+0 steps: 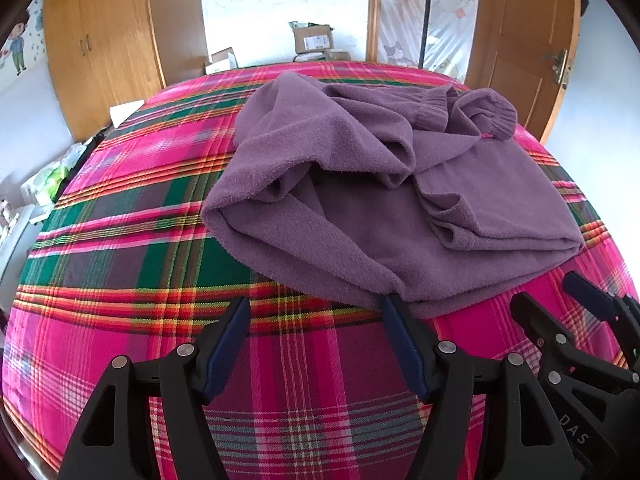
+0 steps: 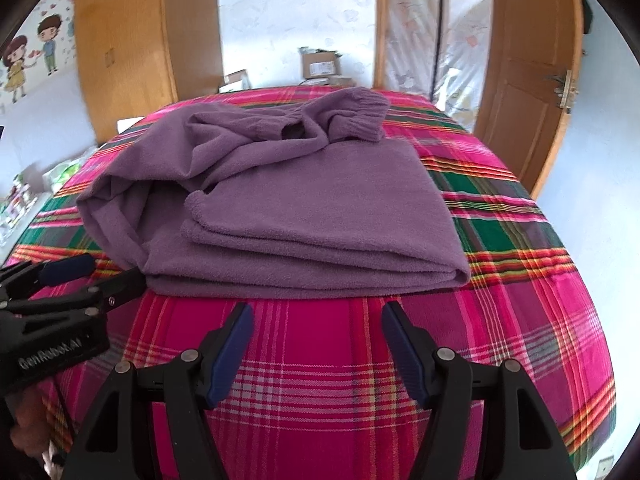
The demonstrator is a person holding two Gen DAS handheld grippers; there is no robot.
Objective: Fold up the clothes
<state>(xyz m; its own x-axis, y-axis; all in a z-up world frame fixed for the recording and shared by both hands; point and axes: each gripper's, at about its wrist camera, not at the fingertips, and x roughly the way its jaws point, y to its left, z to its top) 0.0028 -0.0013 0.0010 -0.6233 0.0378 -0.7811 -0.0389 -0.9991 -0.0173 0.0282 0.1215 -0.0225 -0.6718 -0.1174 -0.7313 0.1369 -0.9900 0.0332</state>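
Observation:
A purple fleece garment (image 1: 384, 184) lies partly folded on the pink plaid bedspread (image 1: 132, 232), its ribbed cuffs (image 1: 500, 116) bunched at the far end. My left gripper (image 1: 316, 304) stands open just short of the near hem, its right fingertip touching the cloth edge. In the right wrist view the same garment (image 2: 304, 208) shows stacked layers along its near edge. My right gripper (image 2: 318, 310) is open right in front of that folded edge, holding nothing. The left gripper (image 2: 96, 276) appears at the left of this view, its fingers spread at the garment's near left corner.
Wooden wardrobe (image 1: 104, 48) behind the bed at left, a wooden door (image 1: 524, 40) at right. Cardboard boxes (image 1: 314, 38) sit beyond the far edge. Clutter (image 1: 52, 176) lies off the bed's left side. The right gripper (image 1: 560, 304) shows at the left view's right edge.

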